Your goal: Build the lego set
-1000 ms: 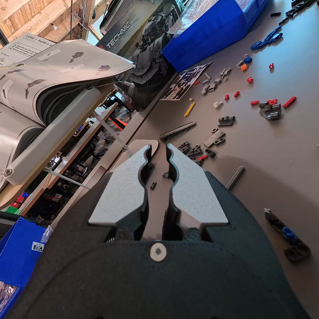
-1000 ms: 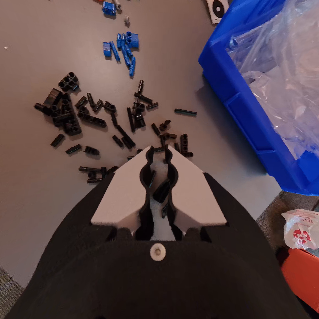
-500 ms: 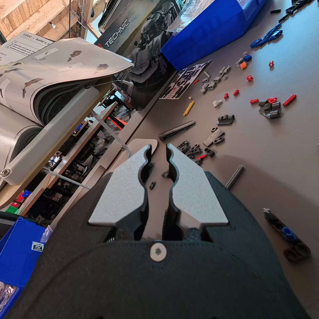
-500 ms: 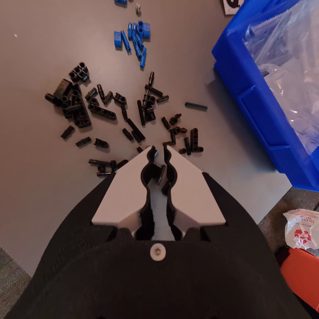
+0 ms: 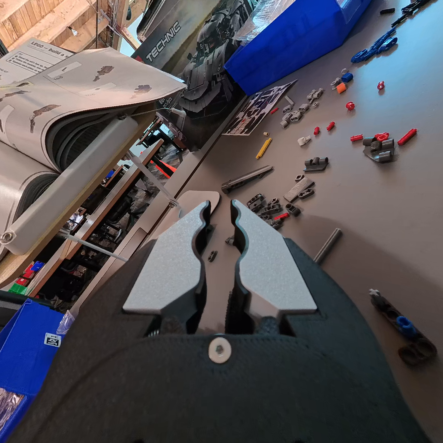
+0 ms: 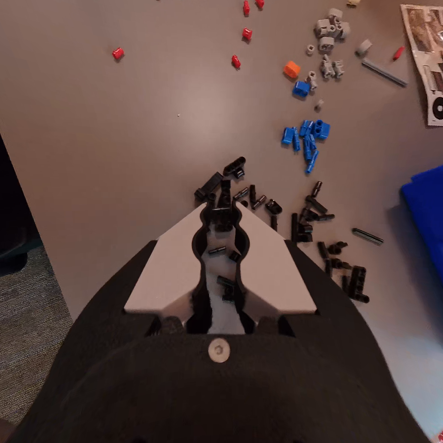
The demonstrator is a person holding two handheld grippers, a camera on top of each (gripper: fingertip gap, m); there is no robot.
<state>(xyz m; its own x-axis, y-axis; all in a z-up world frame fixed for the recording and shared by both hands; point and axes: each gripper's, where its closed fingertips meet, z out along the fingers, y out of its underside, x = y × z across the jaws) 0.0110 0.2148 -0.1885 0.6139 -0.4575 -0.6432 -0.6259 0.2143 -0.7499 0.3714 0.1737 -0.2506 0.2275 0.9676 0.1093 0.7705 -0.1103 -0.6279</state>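
Black pieces [image 6: 221, 215] are lying in a loose scatter on the grey table [image 6: 119, 143]. The right gripper [image 6: 221, 206] is hovering with narrowly parted tips over that scatter; no grip is evident. Blue pieces [image 6: 306, 136] are lying beyond. The left gripper [image 5: 220, 206] is standing narrowly parted and empty over a small dark piece [image 5: 212, 255], beside grey pieces [image 5: 268, 211].

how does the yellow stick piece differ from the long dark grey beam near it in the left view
The yellow stick piece is bright yellow, short and thin; the long dark grey beam is dull grey, longer and thicker. The beam shows small holes along its side near one end; the yellow piece shows none. Both lie flat on the table, slanting much the same way, apart from each other.
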